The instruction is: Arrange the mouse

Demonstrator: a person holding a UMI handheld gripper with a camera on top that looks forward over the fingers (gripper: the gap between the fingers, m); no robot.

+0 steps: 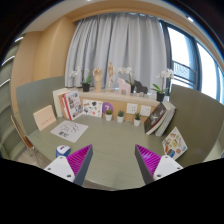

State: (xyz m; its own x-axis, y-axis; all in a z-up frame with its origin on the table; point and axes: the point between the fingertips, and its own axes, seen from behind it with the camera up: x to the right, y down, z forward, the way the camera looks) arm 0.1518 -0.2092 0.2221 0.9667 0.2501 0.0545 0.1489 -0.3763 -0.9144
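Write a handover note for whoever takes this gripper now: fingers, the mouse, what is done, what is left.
Gripper: open, nothing between the fingers, held over the green table.
Mouse: not identifiable in this view.
Beyond the fingers: a row of small potted plants, with books standing to one side.
Done: nothing evident.
Left: find the mouse, grasp it, arrange it.
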